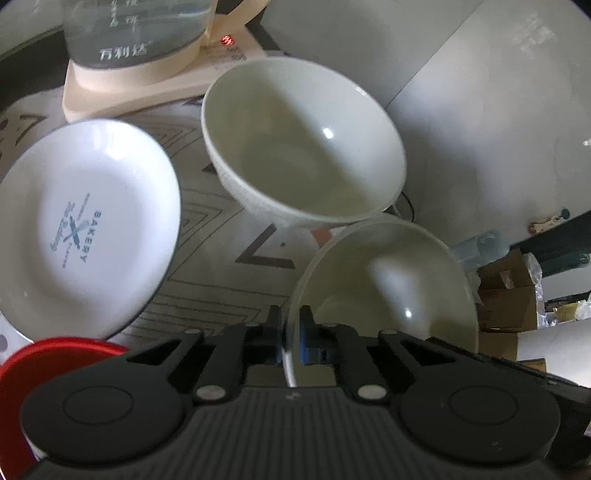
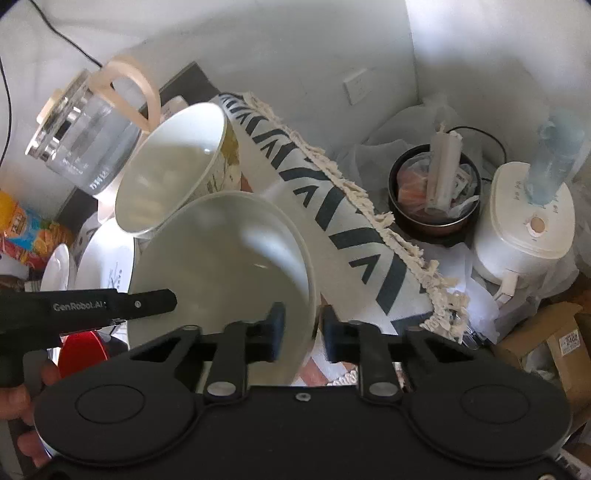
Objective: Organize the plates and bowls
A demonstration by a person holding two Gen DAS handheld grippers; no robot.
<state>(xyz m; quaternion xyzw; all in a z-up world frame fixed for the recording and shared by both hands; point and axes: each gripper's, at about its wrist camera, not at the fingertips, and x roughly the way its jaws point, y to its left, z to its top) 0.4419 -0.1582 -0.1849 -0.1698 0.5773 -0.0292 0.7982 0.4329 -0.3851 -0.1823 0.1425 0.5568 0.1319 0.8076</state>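
My left gripper [image 1: 291, 325] is shut on the near rim of a pale shallow bowl [image 1: 388, 291] and holds it tilted above the patterned cloth [image 1: 218, 236]. My right gripper [image 2: 301, 321] has its jaws on either side of the opposite rim of the same bowl [image 2: 225, 266], with a small gap showing at the right finger. A deeper white bowl [image 1: 303, 147] stands just beyond it; it also shows in the right wrist view [image 2: 173, 166]. A white plate printed "BAKERY" [image 1: 85, 221] lies to the left, over the edge of a red dish [image 1: 33, 373].
A glass kettle [image 1: 136, 33] on a cream base stands at the back. In the right wrist view, a white appliance [image 2: 524, 236], a dark pot with packets [image 2: 436, 192] and a cardboard box [image 2: 554, 339] sit on the floor beyond the fringed cloth edge [image 2: 373, 206].
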